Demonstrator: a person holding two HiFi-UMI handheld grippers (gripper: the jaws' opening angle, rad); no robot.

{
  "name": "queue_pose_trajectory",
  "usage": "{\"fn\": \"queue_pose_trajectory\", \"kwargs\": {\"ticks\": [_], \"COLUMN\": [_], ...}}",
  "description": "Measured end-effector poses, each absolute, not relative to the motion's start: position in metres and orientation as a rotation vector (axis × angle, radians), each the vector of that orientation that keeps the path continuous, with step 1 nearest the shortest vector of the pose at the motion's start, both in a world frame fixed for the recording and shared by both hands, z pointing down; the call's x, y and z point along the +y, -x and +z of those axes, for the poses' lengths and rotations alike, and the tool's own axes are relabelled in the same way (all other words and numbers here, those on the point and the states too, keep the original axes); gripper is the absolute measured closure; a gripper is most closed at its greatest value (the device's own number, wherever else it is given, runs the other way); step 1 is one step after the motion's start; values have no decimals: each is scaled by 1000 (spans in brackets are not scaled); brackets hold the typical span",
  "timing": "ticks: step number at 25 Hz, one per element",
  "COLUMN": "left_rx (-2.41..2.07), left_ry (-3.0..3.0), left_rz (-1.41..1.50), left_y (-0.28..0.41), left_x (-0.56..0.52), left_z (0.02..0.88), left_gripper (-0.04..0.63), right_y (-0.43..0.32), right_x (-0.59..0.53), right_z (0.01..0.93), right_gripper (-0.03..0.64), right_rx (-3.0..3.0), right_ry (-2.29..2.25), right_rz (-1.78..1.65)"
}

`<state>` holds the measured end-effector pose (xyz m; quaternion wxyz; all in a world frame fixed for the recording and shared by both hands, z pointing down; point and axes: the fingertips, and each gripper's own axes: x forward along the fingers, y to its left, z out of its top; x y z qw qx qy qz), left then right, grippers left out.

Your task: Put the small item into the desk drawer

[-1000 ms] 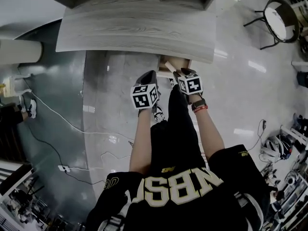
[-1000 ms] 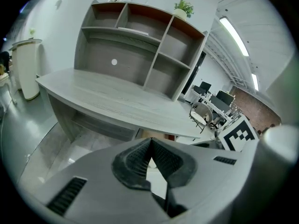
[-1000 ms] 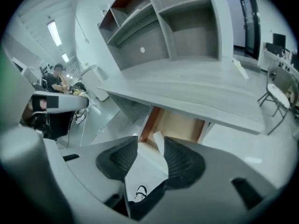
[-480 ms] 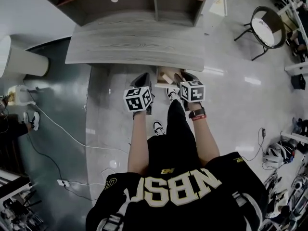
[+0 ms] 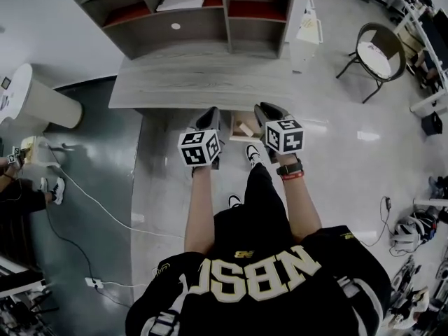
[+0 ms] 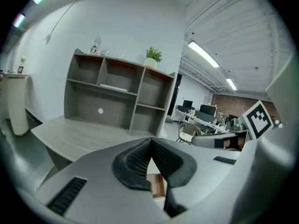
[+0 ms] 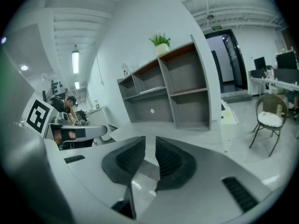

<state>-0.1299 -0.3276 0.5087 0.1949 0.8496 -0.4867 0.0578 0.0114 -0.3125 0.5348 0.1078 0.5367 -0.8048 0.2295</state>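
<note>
Hovering above the open drawer [image 5: 233, 121], saw item [image 5: 245, 127] lying inside. Held left tongs [image 6: 150, 140] clenched, empty; had just been narrowing right tongs [image 7: 150, 146], slightly apart, nothing between. Likely needed lowering, then one square push on the drawer front.

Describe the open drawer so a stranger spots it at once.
Find the grey desk carrying the shelf unit. Under its front edge, right of middle, a drawer stands pulled out. It alone is tan wood, with a pale block inside.
</note>
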Motion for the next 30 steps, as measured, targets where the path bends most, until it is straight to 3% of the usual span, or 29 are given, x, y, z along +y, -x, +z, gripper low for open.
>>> {"fn": "queue_pose_trajectory", "kwargs": {"ticks": [12, 30], "left_rx": [-1419, -1400], "left_ry": [-2580, -2688], "left_rz": [-34, -177], "left_y": [146, 141], "left_x": [-314, -295], "left_z": [396, 346], "left_gripper": [580, 580], "right_y": [-8, -3], "right_x": [-293, -270], "right_z": [406, 371], "right_gripper": [589, 609], "right_rx": [-2553, -2595], "right_ry": [-1745, -1794], "right_rz": [413, 259]}}
